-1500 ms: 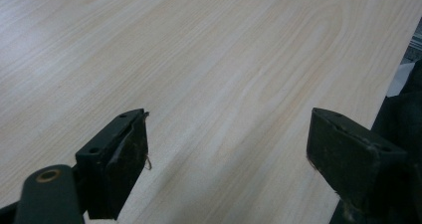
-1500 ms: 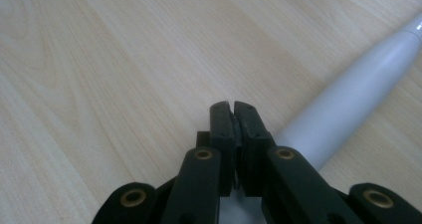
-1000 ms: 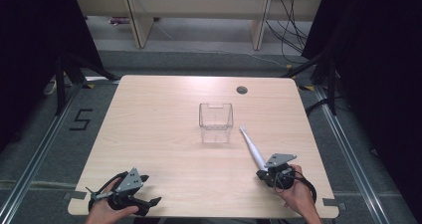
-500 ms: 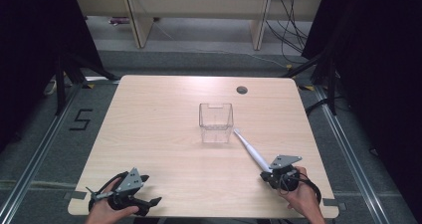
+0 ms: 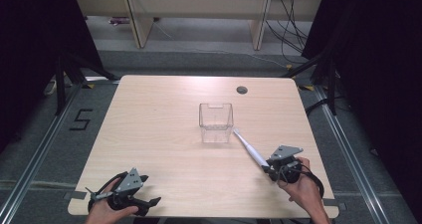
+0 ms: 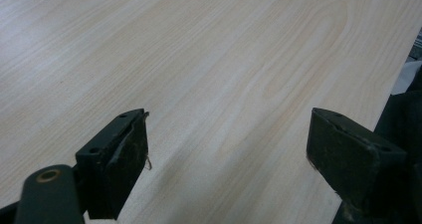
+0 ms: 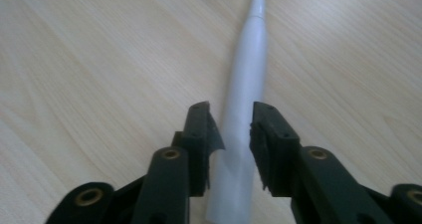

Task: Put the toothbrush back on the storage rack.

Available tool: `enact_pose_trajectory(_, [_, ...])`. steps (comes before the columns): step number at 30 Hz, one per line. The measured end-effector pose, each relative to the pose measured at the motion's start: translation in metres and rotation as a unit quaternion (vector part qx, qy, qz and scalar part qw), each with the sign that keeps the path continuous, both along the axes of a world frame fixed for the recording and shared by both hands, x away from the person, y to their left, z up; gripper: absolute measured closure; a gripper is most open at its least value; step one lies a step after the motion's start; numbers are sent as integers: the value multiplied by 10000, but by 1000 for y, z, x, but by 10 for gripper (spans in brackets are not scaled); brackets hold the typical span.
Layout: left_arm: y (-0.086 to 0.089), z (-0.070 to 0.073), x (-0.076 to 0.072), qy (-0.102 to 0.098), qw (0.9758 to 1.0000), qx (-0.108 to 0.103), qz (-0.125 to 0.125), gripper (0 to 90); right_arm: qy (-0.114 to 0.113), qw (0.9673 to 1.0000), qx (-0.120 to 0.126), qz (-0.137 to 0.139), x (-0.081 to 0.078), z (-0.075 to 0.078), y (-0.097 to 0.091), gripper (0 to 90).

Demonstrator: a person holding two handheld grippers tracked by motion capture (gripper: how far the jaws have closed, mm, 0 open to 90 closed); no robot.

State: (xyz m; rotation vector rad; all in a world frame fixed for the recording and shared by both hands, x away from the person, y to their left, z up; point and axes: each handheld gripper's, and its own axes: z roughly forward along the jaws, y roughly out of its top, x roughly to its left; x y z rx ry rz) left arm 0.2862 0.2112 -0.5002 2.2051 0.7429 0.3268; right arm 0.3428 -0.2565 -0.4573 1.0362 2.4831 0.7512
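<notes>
A white electric toothbrush (image 5: 250, 149) lies slanted on the wooden table (image 5: 149, 114), its thin head end close to the front right corner of a clear plastic box (image 5: 216, 122). My right gripper (image 5: 268, 167) is shut on the thick handle end. In the right gripper view the toothbrush (image 7: 246, 74) runs away from me between the two jaws of the right gripper (image 7: 231, 129), which press on its sides. My left gripper (image 5: 148, 205) rests at the table's front left corner, and in its own view the left gripper (image 6: 229, 154) stands open over bare wood.
A dark round cable hole (image 5: 242, 90) sits near the table's back edge. Wooden shelf legs (image 5: 134, 20) and cables lie on the floor behind. A "5" mark (image 5: 80, 119) is on the floor at left. Metal rails run along both table sides.
My right gripper has shifted slightly and swung the toothbrush, so its head end now lies nearer the box's front right corner. The left gripper has stayed put.
</notes>
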Motion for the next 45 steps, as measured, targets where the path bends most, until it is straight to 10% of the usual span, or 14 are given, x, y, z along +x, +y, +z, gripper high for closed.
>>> enact_pose_trajectory(8, [0, -1, 0, 53, 10000, -11, 18, 161, 233, 9995, -142, -163, 18, 8, 4, 533])
enact_pose_trajectory(14, [0, 0, 0, 27, 10000, 7, 5, 161, 872, 9944, -543, -260, 40, 9, 22, 399])
enact_pose_trajectory(45, [1, 0, 1, 94, 10000, 29, -15, 160, 1611, 9784, -1296, -79, 88, -7, 45, 517])
